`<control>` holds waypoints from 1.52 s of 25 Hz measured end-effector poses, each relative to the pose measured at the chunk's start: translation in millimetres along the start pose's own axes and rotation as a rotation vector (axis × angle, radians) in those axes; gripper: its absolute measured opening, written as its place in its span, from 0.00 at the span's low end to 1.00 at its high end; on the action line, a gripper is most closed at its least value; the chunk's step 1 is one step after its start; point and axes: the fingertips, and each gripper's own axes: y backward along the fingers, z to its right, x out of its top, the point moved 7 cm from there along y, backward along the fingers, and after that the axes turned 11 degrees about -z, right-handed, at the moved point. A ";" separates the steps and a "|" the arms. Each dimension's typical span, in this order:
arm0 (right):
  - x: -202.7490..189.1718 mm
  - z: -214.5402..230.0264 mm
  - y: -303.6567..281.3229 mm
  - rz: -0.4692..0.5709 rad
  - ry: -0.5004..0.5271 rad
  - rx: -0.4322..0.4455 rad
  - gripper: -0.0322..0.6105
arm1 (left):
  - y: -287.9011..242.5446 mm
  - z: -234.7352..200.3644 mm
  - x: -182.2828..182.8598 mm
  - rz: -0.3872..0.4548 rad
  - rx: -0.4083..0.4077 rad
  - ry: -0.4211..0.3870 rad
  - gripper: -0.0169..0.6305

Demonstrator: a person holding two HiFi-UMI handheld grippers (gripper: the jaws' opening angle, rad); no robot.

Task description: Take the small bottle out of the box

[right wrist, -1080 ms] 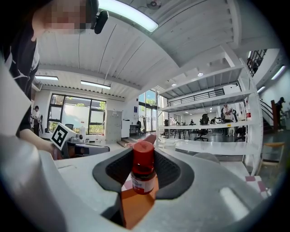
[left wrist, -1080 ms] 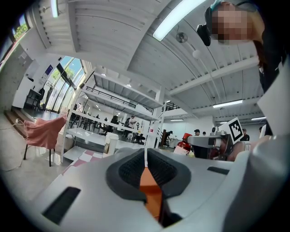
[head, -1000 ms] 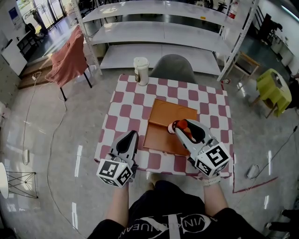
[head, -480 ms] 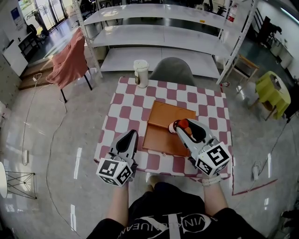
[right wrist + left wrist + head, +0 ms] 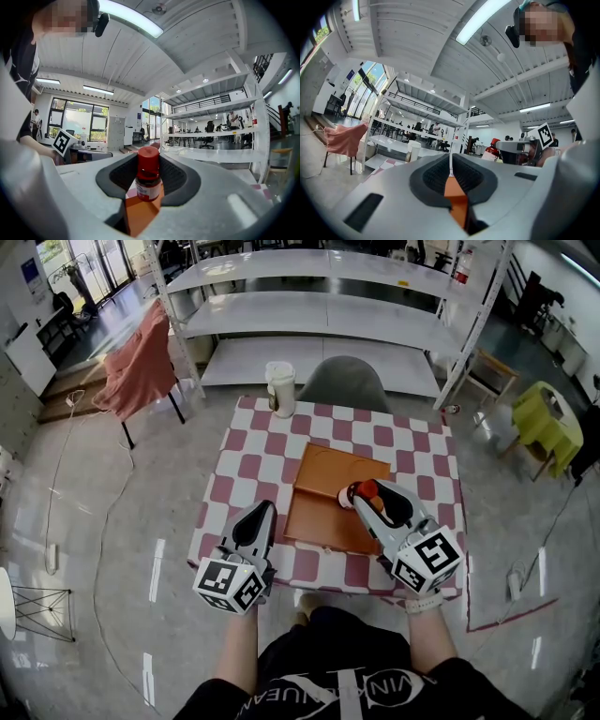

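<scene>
An open, flat orange box (image 5: 330,491) lies in the middle of the red-and-white checkered table (image 5: 246,463). My right gripper (image 5: 362,494) is over the box's right edge, shut on a small brown bottle (image 5: 367,493) with a red cap and white label. In the right gripper view the bottle (image 5: 148,177) stands upright between the dark pads (image 5: 175,177), with the orange box (image 5: 139,212) beneath it. My left gripper (image 5: 262,514) is shut and empty at the table's front left, just left of the box. From the left gripper view the bottle (image 5: 492,150) shows at the right.
A white lidded cup (image 5: 280,387) stands at the table's far left corner. A grey chair (image 5: 345,381) is behind the table, with white shelving (image 5: 319,306) beyond it. A chair draped in pink cloth (image 5: 139,357) stands at the left and a yellow-green stool (image 5: 546,423) at the right.
</scene>
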 end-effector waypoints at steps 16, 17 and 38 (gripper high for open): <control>-3.4 2.3 3.4 0.004 0.005 -0.001 0.24 | -4.1 3.1 -3.9 -0.010 -0.006 0.002 0.06; -3.9 2.4 3.8 0.002 0.000 -0.006 0.24 | -4.2 3.2 -4.0 -0.010 -0.007 0.003 0.06; -8.3 6.3 3.0 -0.002 -0.016 -0.006 0.24 | -12.8 0.9 -7.3 -0.023 -0.026 0.009 0.06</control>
